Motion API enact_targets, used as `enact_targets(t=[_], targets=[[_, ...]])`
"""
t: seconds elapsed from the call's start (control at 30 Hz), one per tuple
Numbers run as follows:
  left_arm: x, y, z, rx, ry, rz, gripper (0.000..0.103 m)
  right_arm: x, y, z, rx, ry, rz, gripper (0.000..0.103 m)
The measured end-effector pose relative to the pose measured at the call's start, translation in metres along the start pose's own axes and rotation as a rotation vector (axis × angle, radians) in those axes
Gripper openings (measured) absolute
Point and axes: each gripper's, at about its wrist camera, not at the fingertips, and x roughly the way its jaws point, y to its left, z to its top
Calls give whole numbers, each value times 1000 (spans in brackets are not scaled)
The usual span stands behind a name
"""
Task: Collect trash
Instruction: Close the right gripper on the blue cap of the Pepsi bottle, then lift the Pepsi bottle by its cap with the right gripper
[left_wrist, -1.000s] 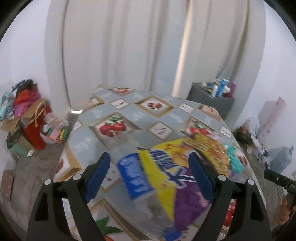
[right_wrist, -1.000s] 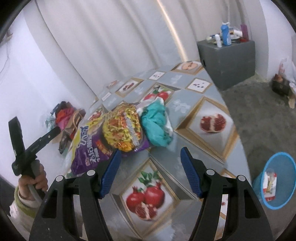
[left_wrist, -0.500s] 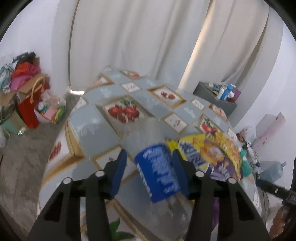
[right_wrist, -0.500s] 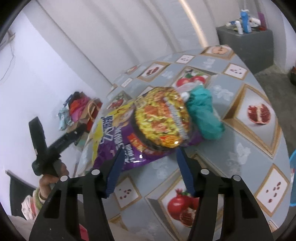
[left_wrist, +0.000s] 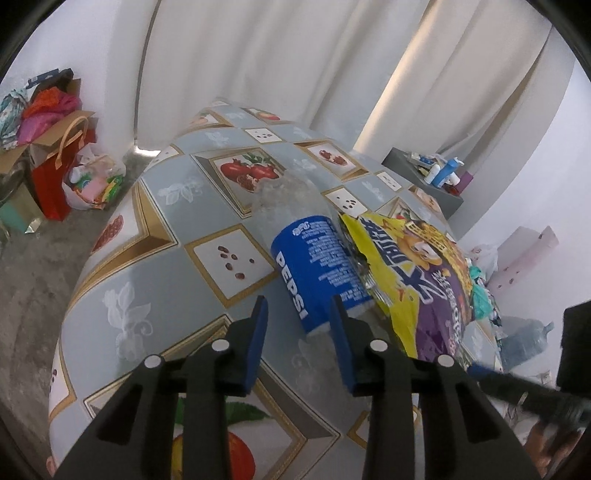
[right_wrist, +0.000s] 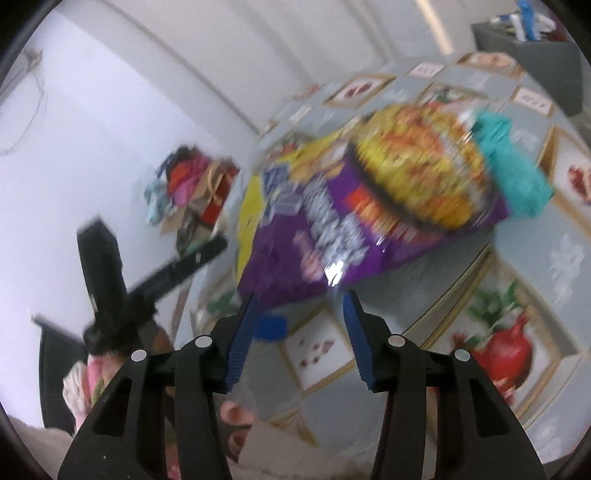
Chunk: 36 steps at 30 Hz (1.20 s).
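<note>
While motion blur is smearing the right wrist view, the table (left_wrist: 155, 236) is running off the lower edge there. Mid-frame, the purple-and-yellow snack bag (right_wrist: 332, 229) is lying beside the Pepsi bottle (left_wrist: 317, 266), overlapping its right side. Only the left view is showing that bottle clearly. The left gripper (left_wrist: 298, 325) is spreading around its near end, apparently without touching; the right gripper (right_wrist: 299, 314) is gaping just below the bag.
</note>
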Motion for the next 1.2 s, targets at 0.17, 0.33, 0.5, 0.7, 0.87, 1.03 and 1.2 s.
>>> enact_targets(t=[0.17,0.33,0.5,0.7,0.87,1.03,1.2], targets=[[-7,0,-2,11,-12,1,33,27,17,-7,-57,56,-4,47],[-13,3,-4,10,-18,6,33,50,27,-2,-102,65,-41,48],[-13,8,-6,1,-17,12,33,61,33,-3,-125,80,-70,47],[-13,11,-10,7,-14,37,33,64,33,-6,-135,87,-63,30],[-15,12,-15,8,-11,63,33,59,31,-10,-155,92,-60,30],[-21,12,-21,2,-17,85,33,56,35,-16,-192,117,-53,30],[-29,13,-28,-3,-19,108,33,52,37,-25,-225,145,-42,30]])
